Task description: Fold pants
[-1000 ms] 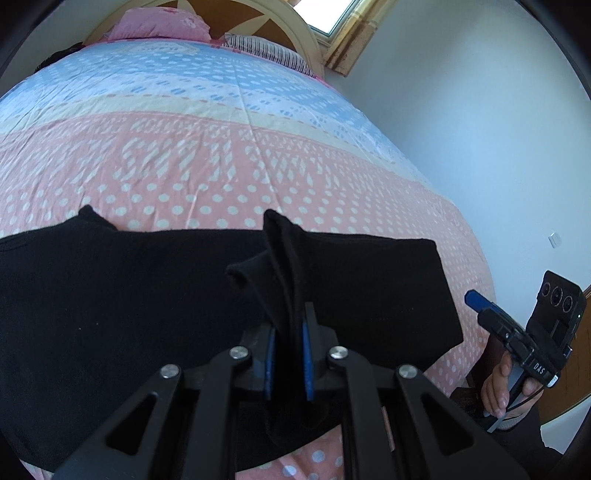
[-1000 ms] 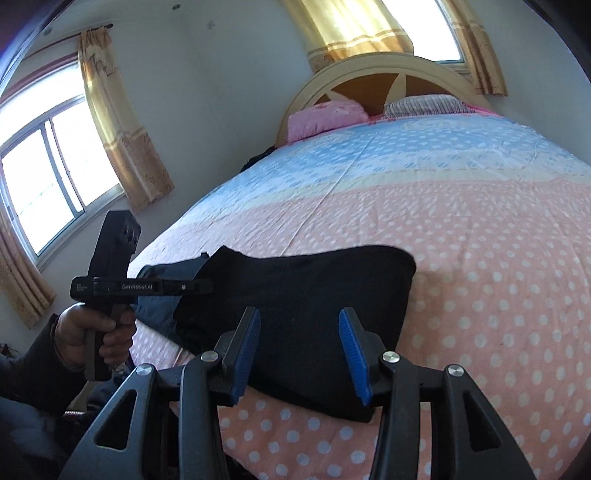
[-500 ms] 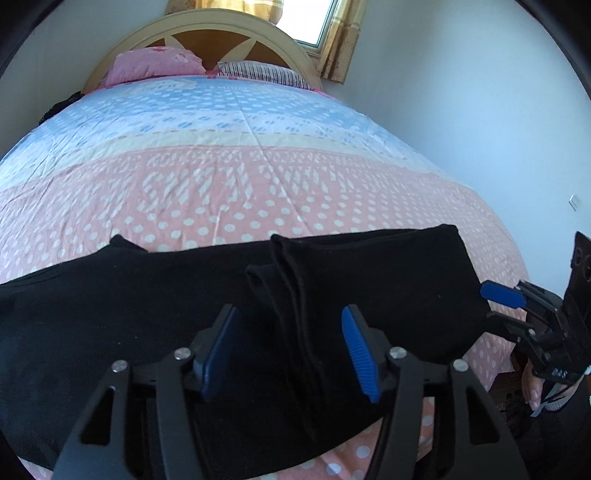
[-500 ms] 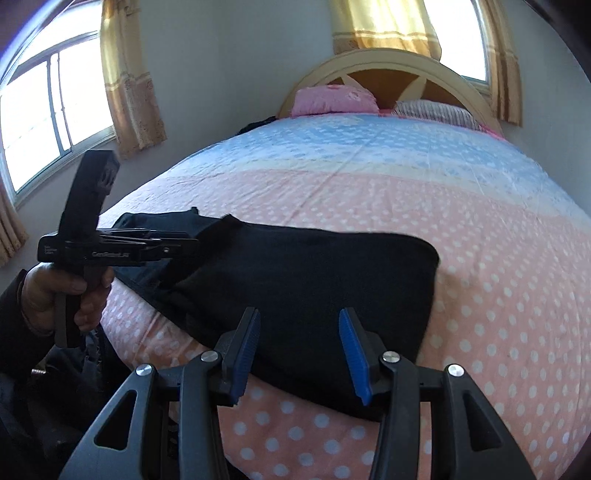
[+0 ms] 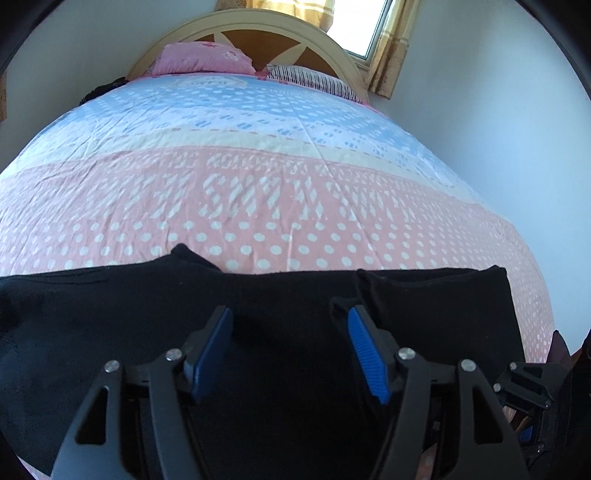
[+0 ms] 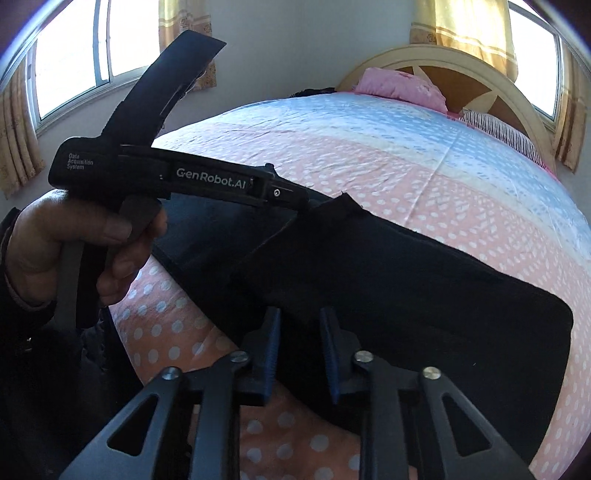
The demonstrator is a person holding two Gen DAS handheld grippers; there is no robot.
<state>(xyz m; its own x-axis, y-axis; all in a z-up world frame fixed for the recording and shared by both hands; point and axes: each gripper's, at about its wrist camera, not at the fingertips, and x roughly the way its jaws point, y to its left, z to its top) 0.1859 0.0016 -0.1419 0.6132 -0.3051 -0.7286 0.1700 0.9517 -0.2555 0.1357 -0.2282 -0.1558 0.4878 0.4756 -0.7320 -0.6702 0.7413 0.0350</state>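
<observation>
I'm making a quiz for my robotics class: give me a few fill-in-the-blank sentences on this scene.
1. The pants are ____ in colour.
2. The left gripper has its jaws ____, with no cloth pinched between them.
3. The pillow against the headboard is ____.
4. The pants lie on a dotted ____.

Missing words: black; open; pink; bed

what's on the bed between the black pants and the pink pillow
Nothing but bare dotted bedspread lies between the pants and the pink pillow, clearest in the left wrist view.
</observation>
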